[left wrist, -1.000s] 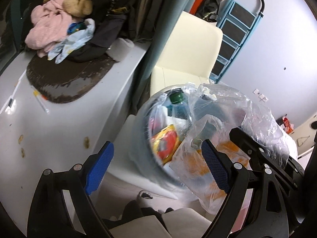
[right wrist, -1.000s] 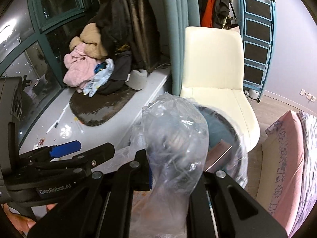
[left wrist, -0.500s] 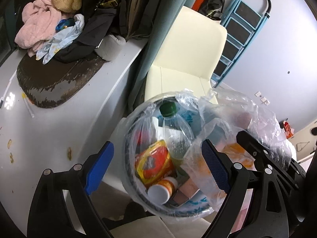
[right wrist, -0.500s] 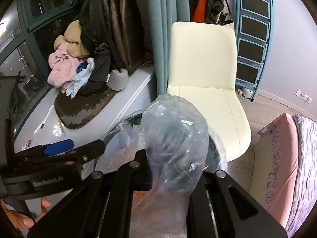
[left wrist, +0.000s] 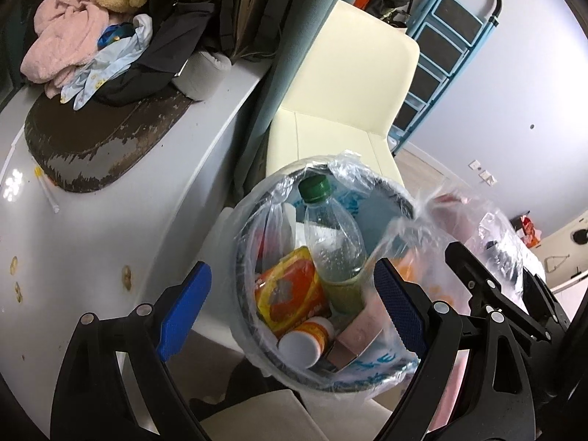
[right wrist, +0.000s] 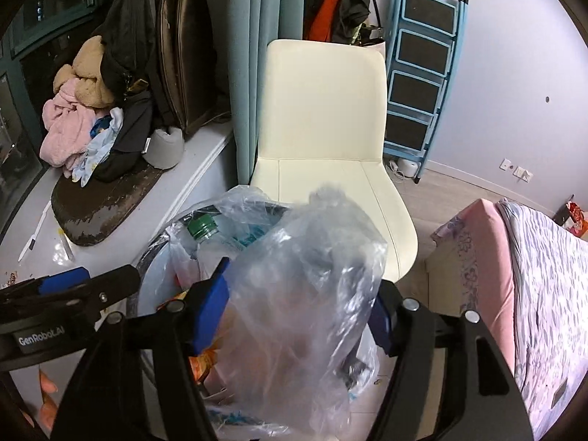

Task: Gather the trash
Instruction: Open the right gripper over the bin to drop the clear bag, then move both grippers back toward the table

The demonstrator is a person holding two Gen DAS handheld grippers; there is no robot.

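A round bin (left wrist: pixel 253 334) lined with a clear plastic bag (left wrist: pixel 345 169) holds trash: a clear bottle with a green cap (left wrist: pixel 330 242), an orange-yellow packet (left wrist: pixel 290 294), a small orange bottle with a white cap (left wrist: pixel 305 340) and a pink carton (left wrist: pixel 358 334). My left gripper (left wrist: pixel 290 308) is open and empty, its jaws straddling the bin from above. My right gripper (right wrist: pixel 297 316) is open around a bunched part of the bag (right wrist: pixel 305 279) beside the bin (right wrist: pixel 147 261). The right gripper also shows at the right of the left wrist view.
A cream chair (right wrist: pixel 323 139) stands just behind the bin, a blue step ladder (right wrist: pixel 422 73) beyond it. A white sill (left wrist: pixel 92 239) at left carries a worn dark mat (left wrist: pixel 99 139) and piled clothes (left wrist: pixel 73 47). A pink bed (right wrist: pixel 522 275) lies right.
My right gripper has opened from its grip on the bunched bag. Both views have pulled back and up, so the bin's contents show in full. The left gripper has stayed open.
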